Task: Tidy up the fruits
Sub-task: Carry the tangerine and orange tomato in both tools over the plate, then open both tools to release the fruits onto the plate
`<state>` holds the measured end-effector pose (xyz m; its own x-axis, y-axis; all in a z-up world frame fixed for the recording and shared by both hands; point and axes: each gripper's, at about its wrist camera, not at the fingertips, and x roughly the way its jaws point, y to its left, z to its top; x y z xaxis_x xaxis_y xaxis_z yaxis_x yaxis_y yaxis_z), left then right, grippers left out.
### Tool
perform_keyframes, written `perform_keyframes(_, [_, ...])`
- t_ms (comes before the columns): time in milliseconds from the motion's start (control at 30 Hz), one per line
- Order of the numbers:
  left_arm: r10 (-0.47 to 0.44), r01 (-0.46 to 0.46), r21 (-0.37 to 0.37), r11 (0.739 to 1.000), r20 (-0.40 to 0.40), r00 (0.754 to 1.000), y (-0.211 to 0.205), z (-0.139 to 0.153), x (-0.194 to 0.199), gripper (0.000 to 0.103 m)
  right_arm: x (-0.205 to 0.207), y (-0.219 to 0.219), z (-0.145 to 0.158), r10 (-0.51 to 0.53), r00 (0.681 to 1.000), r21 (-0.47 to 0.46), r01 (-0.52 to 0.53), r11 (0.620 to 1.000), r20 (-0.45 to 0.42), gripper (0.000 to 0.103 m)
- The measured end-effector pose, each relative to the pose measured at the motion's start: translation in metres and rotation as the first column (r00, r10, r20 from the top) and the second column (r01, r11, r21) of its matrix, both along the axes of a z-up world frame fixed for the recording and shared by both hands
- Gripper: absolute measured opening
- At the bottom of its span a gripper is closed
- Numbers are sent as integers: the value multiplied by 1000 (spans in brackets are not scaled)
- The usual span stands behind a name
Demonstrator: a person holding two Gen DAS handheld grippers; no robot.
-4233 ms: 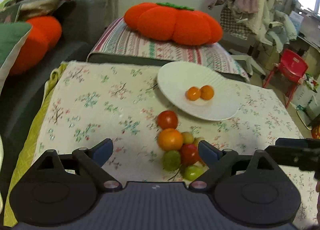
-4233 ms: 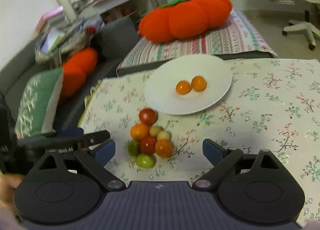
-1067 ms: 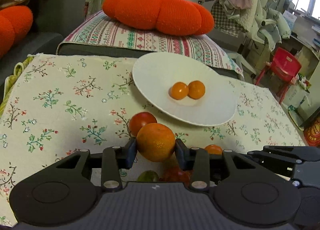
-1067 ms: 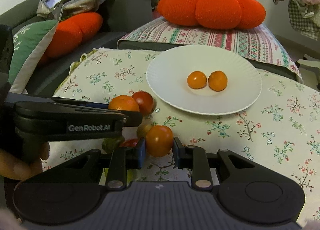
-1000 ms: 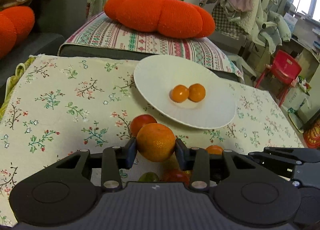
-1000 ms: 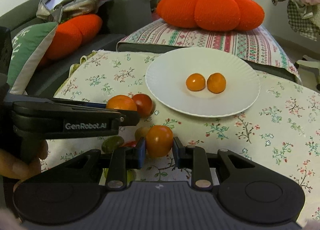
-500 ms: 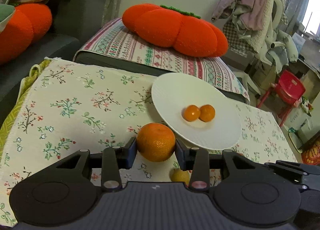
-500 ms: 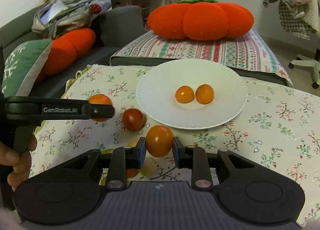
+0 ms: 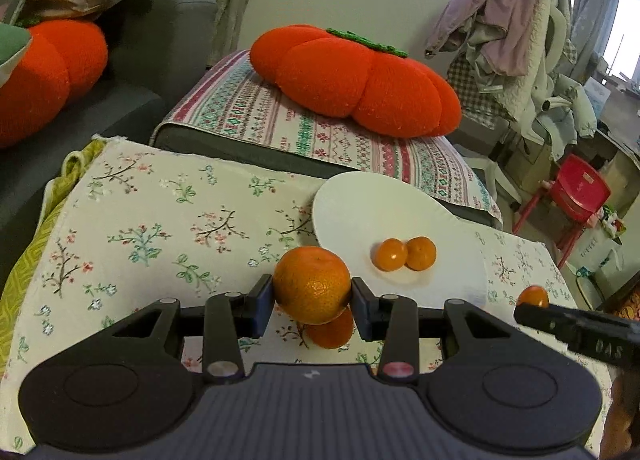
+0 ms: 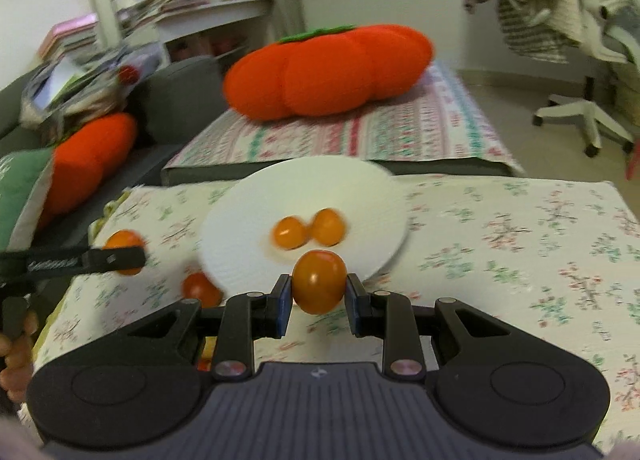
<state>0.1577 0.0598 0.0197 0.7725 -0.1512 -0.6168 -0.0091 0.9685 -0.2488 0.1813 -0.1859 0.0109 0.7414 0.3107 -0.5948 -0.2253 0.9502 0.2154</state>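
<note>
Left gripper [image 9: 312, 296] clamped on mandarin [image 9: 312, 284], frame centre. Right gripper [image 10: 319, 300] narrowly clamped on orange tomato [image 10: 319, 281], just below plate [image 10: 360, 188].

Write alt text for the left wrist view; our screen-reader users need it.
The left gripper holds a mandarin above a floral tablecloth, near a white plate with two small orange fruits. The right gripper's fruit shows at the right edge.
</note>
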Motion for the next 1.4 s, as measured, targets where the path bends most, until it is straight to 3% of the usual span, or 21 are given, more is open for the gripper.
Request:
perform_keyframes(233, [-87,86,25,996,33,996,-21,-1,11,27,14,-11,-7,-50,998,-7,50,999,-22,25])
perform_keyframes(500, [-179,173,93,980,59,982,-47,-13,23,27,26,-5,-12,-21,1000,-35,21,999,-6,25])
perform_keyframes(1167, [-234,222,161,962,59,970,-66,-34,37,28,34,18,-25,41,999,-69,-41,997,0,26])
perform_keyframes(1400, [-225,216,127,968,58,973,-59,-30,37,33,33,13,-19,27,1000,-43,-27,999,4,28])
